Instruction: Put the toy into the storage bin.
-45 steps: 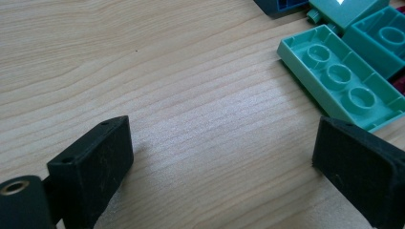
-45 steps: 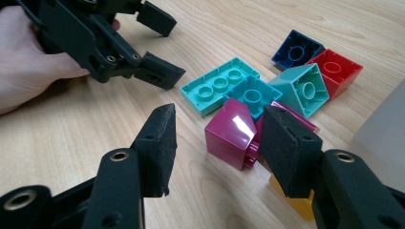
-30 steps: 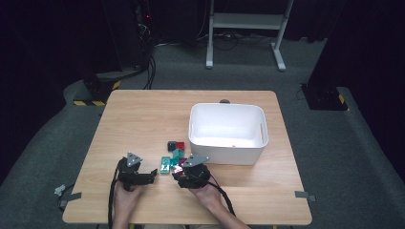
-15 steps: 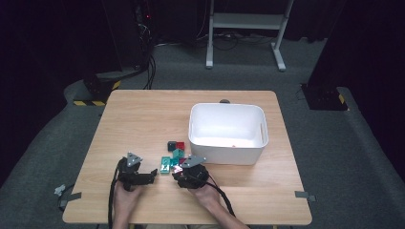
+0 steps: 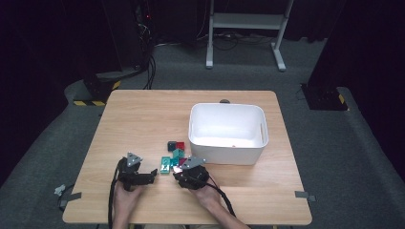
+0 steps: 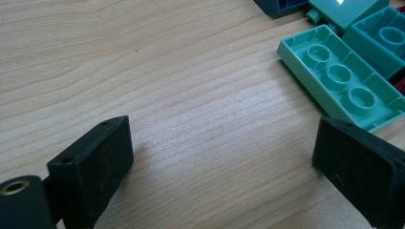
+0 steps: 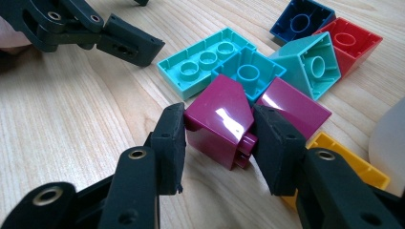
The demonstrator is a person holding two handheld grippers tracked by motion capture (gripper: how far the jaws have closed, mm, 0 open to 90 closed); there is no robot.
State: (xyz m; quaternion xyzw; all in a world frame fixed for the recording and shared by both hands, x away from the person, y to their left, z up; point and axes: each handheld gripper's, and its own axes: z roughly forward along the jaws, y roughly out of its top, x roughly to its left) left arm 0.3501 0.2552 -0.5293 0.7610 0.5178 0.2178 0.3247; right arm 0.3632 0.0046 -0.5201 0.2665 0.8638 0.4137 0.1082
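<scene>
1. The right claw (image 7: 217,143) is closest to the person, and its jaws have just been closing around a magenta sloped brick (image 7: 219,125). Both pads now lie against the brick's sides, so I judge the grip made or very nearly made.
2. That magenta brick rests on the desk (image 5: 143,119) at the near edge of the brick pile, well short of the white bin (image 5: 228,132) and to its near-left.
3. Level with it, further left of the bin, the left claw (image 6: 224,157) hovers low with its jaws spread wide over bare wood. It holds nothing, and a mint flat brick (image 6: 339,83) lies just past its right jaw.
4. Behind the magenta brick lie a second magenta piece, a yellow brick (image 7: 351,164), teal bricks, then a red brick (image 7: 351,43) and a dark blue brick (image 7: 301,19), all nearer the bin.
5. The step in hand looks like the pick; next calls for a firm squeeze, a straight lift clear of the neighbours, then a carry over the bin's near wall
</scene>
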